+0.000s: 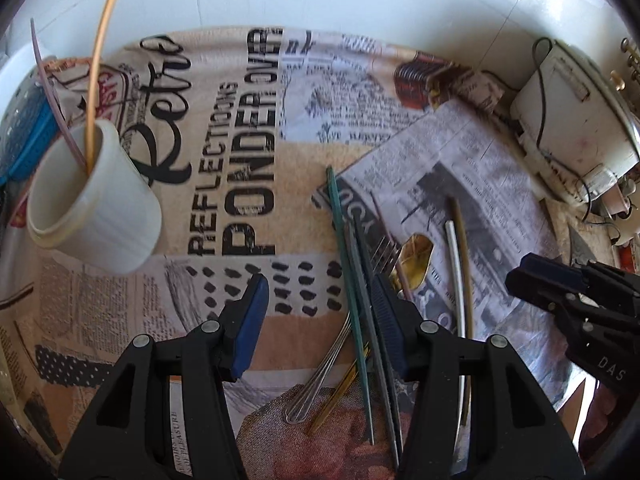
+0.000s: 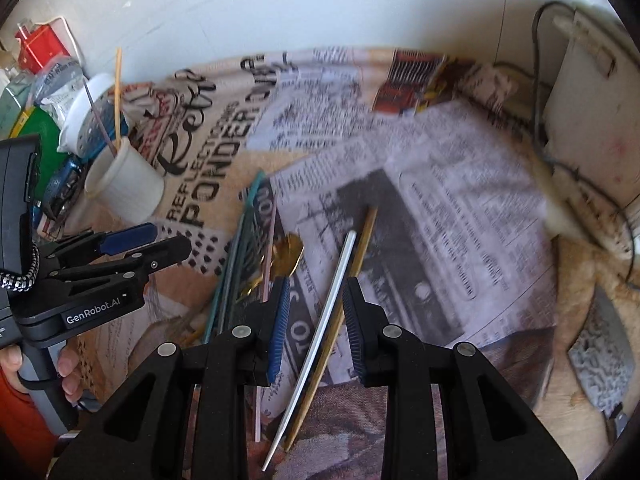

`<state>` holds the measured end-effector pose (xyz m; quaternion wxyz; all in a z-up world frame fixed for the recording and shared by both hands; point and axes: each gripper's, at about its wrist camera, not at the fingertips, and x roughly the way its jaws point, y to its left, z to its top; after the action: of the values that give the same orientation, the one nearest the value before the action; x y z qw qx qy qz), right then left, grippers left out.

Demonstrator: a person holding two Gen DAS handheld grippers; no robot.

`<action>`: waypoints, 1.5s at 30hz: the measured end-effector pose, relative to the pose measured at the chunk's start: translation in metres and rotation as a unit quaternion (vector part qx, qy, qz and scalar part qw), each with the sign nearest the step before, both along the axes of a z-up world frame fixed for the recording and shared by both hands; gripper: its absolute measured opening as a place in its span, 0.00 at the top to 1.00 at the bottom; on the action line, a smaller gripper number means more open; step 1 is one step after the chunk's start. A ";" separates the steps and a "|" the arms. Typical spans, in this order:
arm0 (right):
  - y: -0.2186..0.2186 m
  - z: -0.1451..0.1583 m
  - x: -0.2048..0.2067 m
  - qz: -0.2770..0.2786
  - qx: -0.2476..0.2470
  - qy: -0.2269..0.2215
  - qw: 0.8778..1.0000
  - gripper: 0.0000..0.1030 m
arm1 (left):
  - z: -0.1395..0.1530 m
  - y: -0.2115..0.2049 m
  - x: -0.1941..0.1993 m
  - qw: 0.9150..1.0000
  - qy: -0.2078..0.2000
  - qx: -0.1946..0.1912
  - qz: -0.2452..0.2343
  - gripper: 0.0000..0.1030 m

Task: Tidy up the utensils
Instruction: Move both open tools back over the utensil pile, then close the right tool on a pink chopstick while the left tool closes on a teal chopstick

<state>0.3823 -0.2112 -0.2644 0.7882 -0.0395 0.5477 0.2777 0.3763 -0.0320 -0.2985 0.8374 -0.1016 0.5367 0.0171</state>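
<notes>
Loose utensils lie on a newspaper-print cloth (image 1: pixel 240 300): a green chopstick (image 1: pixel 347 276), grey chopsticks (image 1: pixel 370 320), a steel fork (image 1: pixel 320 376), a gold spoon (image 1: pixel 416 254), a white chopstick (image 1: pixel 458 300) and a brown chopstick (image 1: pixel 464 248). A white cup (image 1: pixel 96 208) at the left holds a yellow and a purple stick. My left gripper (image 1: pixel 322 320) hangs open above the fork and green chopstick, gripping nothing. My right gripper (image 2: pixel 318 320) is open above the white chopstick (image 2: pixel 332 300) and brown chopstick (image 2: pixel 362 248), which show in the gap, pads apart from them. The left gripper (image 2: pixel 160 242) appears at the left of the right wrist view.
A sheet of newspaper (image 2: pixel 460 240) lies under some utensils. A cleaver (image 2: pixel 600 360) rests at the right edge. A white box with cables (image 1: pixel 572 120) stands at the back right. Bottles and packets (image 2: pixel 44 92) crowd the back left behind the cup (image 2: pixel 124 188). A white wall runs behind.
</notes>
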 end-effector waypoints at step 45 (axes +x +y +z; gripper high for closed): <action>0.027 -0.048 0.002 0.052 -0.023 0.051 0.997 0.94 | -0.036 -0.022 0.032 0.996 0.052 -0.049 -0.045 0.94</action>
<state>0.3843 -0.1843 -0.3128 0.7423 -0.0719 0.5910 0.3074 0.4087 -0.0540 -0.3348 0.8022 -0.1172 0.5840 -0.0417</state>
